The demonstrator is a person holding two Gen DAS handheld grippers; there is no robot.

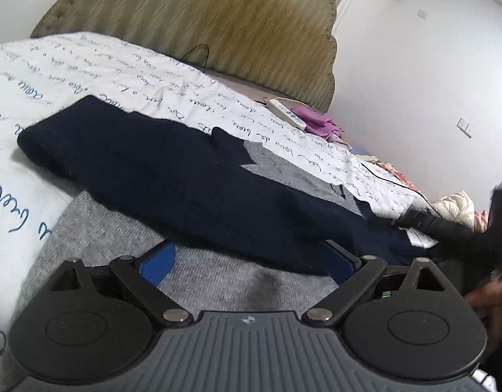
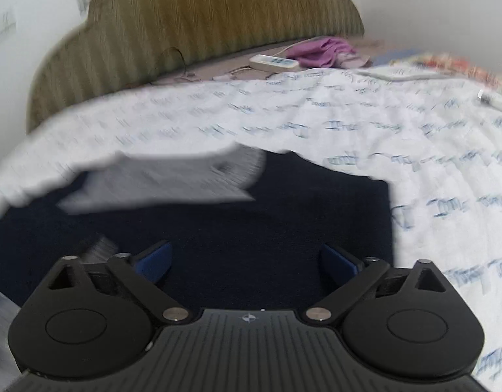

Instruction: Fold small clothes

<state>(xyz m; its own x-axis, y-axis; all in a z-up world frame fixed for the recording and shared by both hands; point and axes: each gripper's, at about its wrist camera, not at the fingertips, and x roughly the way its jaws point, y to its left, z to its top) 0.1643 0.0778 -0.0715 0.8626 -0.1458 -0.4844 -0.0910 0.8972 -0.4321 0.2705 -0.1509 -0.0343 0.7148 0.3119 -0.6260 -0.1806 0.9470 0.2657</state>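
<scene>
Both grippers, left [image 1: 247, 261] and right [image 2: 247, 261], fingers apart over navy-grey garment [image 1: 172, 170] on bed [image 1: 87, 65]; folded sleeve toward 12 o'clock may slip loose.

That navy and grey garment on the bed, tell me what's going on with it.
A person with a tool in each hand is folding the navy and grey garment on the script-printed bedspread. Both the left tool and right tool are open and low over the fabric, gripping nothing. The right view is motion-blurred.

Home bedroom: padded headboard [image 1: 198, 23] behind script-printed bedsheet [image 1: 97, 68].
</scene>
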